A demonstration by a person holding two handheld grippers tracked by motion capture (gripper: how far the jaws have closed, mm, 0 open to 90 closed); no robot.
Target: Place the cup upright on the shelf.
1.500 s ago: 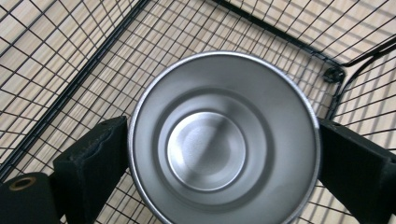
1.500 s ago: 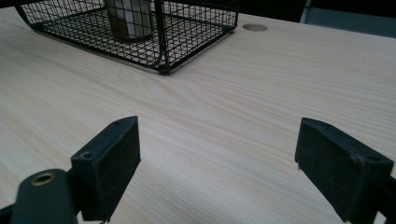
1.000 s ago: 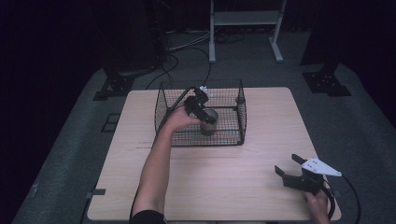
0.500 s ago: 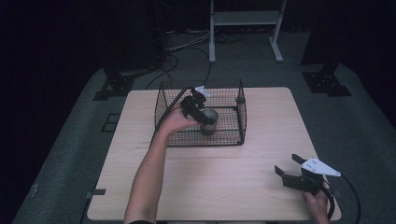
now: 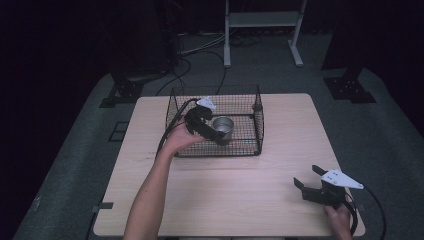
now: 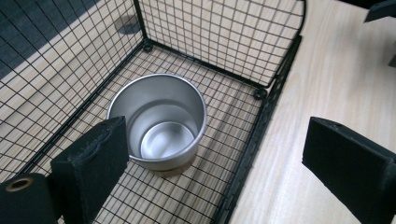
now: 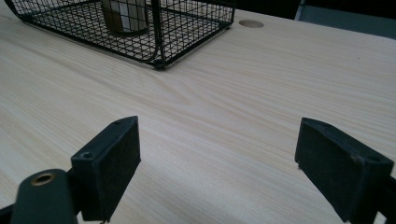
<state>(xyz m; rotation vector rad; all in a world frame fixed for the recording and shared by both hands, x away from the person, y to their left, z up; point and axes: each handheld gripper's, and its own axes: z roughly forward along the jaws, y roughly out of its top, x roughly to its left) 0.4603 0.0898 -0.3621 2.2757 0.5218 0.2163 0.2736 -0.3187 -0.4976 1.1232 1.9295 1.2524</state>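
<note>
The table (image 5: 220, 200) carries a black wire basket (image 5: 260, 131) at its far centre. Inside the basket, a steel cup (image 5: 222, 125) stands upright on the mesh floor, mouth up, near the front wall and apart from all four sides. The cup's long axis is vertical; seen from above, its interior is empty.

The left gripper (image 5: 210, 131) hangs over the basket's left half, angled down toward the cup. In the left gripper view the cup (image 6: 159, 122) sits ahead of and below the jaws, offset to one side: one pad (image 6: 91, 161) overlaps the cup's rim in the picture, while the other pad (image 6: 345, 161) lies out over the bare table beyond the basket wall. The jaws stand wide apart and grip nothing. The cup is not centred between the pads.

The right gripper (image 5: 320, 190) rests low at the table's near right corner, well apart from the basket. In the right gripper view its jaws are spread wide with only wood grain between them, and the basket (image 7: 154, 28) shows far ahead.

Judgement: the left hand is much the nearer. Any regrasp requires shifting the left gripper sideways until the vertical cup wall lies between both pads, with the outer pad brought inside the basket wall.
</note>
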